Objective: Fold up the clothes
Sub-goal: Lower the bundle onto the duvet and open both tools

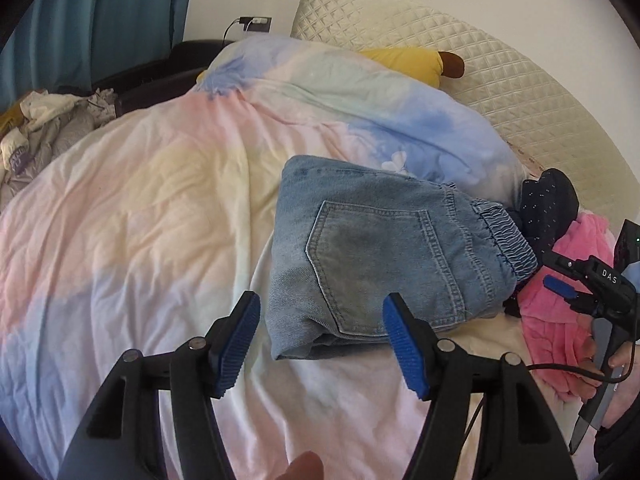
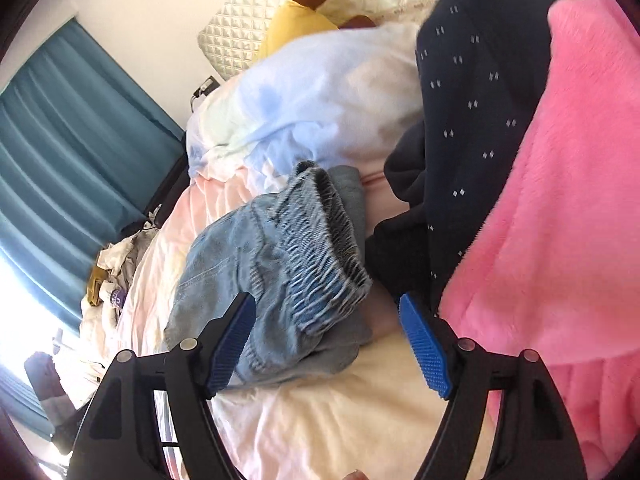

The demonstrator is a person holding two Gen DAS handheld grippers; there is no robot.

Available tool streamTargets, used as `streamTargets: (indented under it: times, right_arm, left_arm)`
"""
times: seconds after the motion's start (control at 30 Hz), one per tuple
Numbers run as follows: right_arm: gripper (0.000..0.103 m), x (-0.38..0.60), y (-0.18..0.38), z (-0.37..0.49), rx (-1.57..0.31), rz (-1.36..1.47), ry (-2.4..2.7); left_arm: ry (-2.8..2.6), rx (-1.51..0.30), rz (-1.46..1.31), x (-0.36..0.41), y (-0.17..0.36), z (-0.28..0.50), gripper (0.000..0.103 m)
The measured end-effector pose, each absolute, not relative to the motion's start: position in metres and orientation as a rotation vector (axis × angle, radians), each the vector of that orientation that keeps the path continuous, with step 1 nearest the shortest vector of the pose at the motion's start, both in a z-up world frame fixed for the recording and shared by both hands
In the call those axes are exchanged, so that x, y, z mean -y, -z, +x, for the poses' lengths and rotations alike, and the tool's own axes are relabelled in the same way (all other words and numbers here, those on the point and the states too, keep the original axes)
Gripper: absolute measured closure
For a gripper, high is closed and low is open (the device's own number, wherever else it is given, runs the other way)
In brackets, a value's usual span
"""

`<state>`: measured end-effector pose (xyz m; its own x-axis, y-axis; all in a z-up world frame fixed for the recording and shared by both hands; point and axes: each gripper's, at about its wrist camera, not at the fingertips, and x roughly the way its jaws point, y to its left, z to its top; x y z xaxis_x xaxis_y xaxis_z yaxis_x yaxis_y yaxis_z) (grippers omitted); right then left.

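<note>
I am looking at the jeans, lying folded on the bed, pocket up, elastic waistband toward the pink fleece and navy garment. Denim is heavy, fairly stiff, not slippery; I am judging the thick waistband or the folded edge the best place to pinch. My left tool is hovering with jaws apart at the near edge; my right tool is also spread, straddling the waistband.

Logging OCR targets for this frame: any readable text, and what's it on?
"DAS": white letters on the black body of the right gripper, seen from the left wrist view.
Purple print on the crumpled white garment at the bed's edge: too blurred to read.
Nothing else legible.
</note>
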<state>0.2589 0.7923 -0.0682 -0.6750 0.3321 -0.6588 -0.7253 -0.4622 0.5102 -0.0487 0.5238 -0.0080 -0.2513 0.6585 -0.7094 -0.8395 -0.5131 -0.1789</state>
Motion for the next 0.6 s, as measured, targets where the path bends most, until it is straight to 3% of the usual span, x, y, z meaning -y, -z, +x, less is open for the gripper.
streamTargets:
  times: [0.23, 0.4, 0.6]
  right_arm:
    - [0.027, -0.735, 0.013, 0.217, -0.861, -0.703, -2.234]
    - [0.027, -0.667, -0.052, 0.238, -0.714, -0.734, -2.290]
    - [0.027, -0.615, -0.073, 0.230, -0.578, -0.747, -2.330]
  left_arm:
    - [-1.962, -0.322, -0.837, -0.483, -0.045, -0.006, 0.037]
    - [-1.977, -0.309, -0.800, -0.450, -0.071, 0.021, 0.037]
    - [-1.997, -0.289, -0.773, -0.414, -0.091, 0.043, 0.037]
